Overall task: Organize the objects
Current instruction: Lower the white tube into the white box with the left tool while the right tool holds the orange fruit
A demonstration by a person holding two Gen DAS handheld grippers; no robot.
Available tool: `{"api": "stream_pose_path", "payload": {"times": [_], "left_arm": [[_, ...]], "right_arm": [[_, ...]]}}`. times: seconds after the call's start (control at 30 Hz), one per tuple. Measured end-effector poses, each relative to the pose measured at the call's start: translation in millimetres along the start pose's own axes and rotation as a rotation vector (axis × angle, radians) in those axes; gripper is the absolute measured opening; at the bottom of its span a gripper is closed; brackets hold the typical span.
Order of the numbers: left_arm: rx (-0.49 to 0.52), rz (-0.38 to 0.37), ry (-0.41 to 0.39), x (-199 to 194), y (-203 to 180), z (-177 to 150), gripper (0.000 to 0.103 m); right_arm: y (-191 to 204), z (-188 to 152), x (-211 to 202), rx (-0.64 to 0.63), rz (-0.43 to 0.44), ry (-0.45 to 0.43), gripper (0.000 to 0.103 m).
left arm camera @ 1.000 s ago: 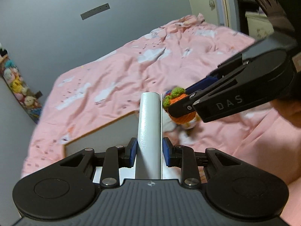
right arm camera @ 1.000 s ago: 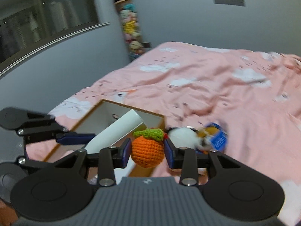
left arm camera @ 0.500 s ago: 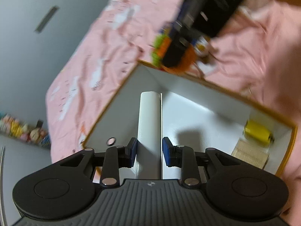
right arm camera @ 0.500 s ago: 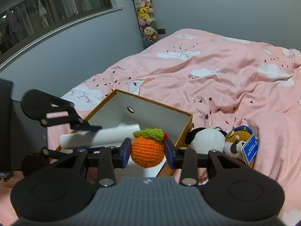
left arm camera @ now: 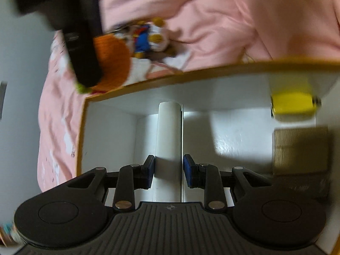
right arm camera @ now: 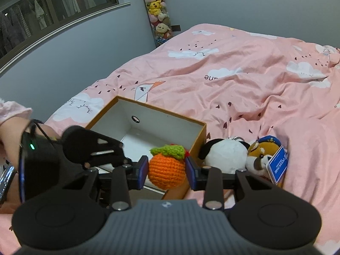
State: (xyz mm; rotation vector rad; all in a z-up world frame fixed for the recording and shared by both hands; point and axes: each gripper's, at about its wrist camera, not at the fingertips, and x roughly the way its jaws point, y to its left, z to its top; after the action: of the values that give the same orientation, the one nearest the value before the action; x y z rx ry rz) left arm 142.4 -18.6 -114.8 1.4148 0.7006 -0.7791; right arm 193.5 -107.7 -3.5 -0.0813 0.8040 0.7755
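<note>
My left gripper (left arm camera: 169,171) is clamped on a white tube (left arm camera: 169,131), blue pads pressing its two sides, and it points down into the open box (left arm camera: 191,74) — the tube's far end reaches toward the white back wall inside. The box has a tan rim and white inner walls. In the right part of its floor, as my left camera sees it, lies a yellow cylindrical thing (left arm camera: 292,103) with a brown, ribbed cardboard-like piece (left arm camera: 300,148) just nearer to me; what either one is I cannot tell through the blur.

My right gripper (right arm camera: 166,169) is closed on a crocheted orange (right arm camera: 166,167) with a green knitted leaf top, held between the blue pads just over the near corner of the box, at its rim. From the left camera that same orange shows as a blurred orange shape beyond the box's far rim, half hidden by the black finger of my right gripper.

Just outside the box, on its right side in the right view, a black-and-white plush (right arm camera: 223,156) lies touching the box wall, and beside it a brown plush in a blue cap (right arm camera: 264,154) with a blue tag. Both rest on the pink bedspread (right arm camera: 244,85) printed with white clouds — the box sits on it too. My left wrist, in a pink sleeve (right arm camera: 12,109), enters from the left. Past the bed, a column of stuffed toys (right arm camera: 157,10) hangs against the grey wall.
</note>
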Motion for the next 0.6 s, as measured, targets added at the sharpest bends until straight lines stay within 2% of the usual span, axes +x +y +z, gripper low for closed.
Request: {"api": "stream_pose_path", "payload": {"times": [0.27,0.37,0.6], "left_arm": [[0.103,-0.031,0.016,12,-20,-7,0.033],[0.03,-0.08,0.026,11,-11,-6,0.039],[-0.23,-0.266,0.055,13,18,-10,0.046]], "right_arm": [[-6,-3,6,0.016,-0.008,0.026,0.04],[-6,-4,7,0.017,-0.003,0.031,0.04],[-2,-7,9,0.0,0.011,0.057,0.04]]}}
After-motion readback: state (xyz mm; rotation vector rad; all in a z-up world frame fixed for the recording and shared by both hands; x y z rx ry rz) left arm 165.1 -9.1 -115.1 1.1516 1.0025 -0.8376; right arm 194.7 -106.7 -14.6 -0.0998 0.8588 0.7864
